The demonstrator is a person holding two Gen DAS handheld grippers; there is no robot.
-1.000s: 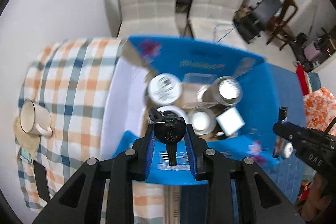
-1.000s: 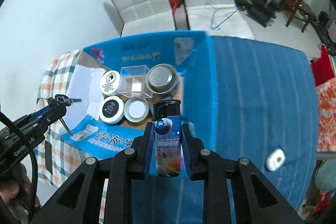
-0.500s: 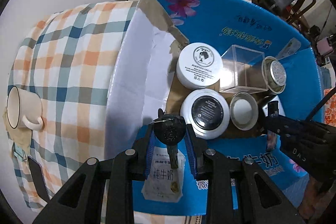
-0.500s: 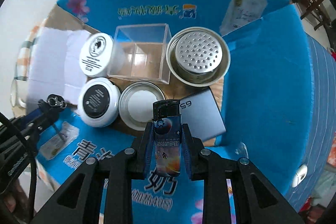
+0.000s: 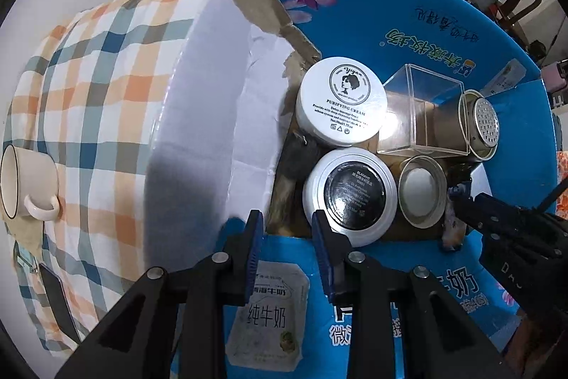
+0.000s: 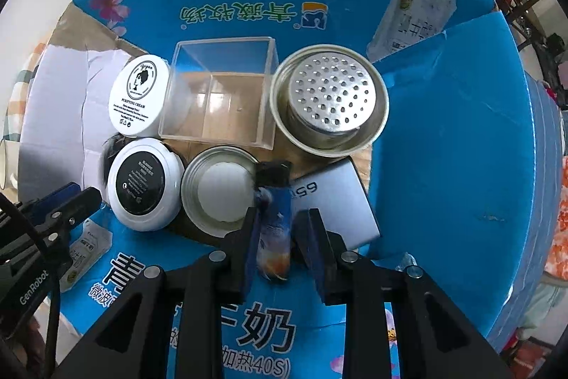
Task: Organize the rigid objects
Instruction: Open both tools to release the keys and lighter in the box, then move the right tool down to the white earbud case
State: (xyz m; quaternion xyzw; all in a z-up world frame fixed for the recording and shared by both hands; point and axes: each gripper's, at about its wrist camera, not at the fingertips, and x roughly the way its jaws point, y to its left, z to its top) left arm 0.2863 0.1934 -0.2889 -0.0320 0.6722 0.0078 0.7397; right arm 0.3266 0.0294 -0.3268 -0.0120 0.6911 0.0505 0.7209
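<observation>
Both grippers have dropped down into the blue box (image 6: 443, 130). The left gripper (image 5: 287, 237), which was clamping a key, is now standing apart and empty. The right gripper (image 6: 280, 229) is opening, its lighter (image 6: 275, 222) slipping blurred between the fingers beside the steel tin (image 6: 220, 190).

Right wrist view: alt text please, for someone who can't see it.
Right gripper points down into a blue cardboard box, its jaws opening around a blurred lighter. Inside sit a white-lidded cream jar, a black-lidded jar, a clear plastic box, a perforated metal strainer and a round tin.
</observation>
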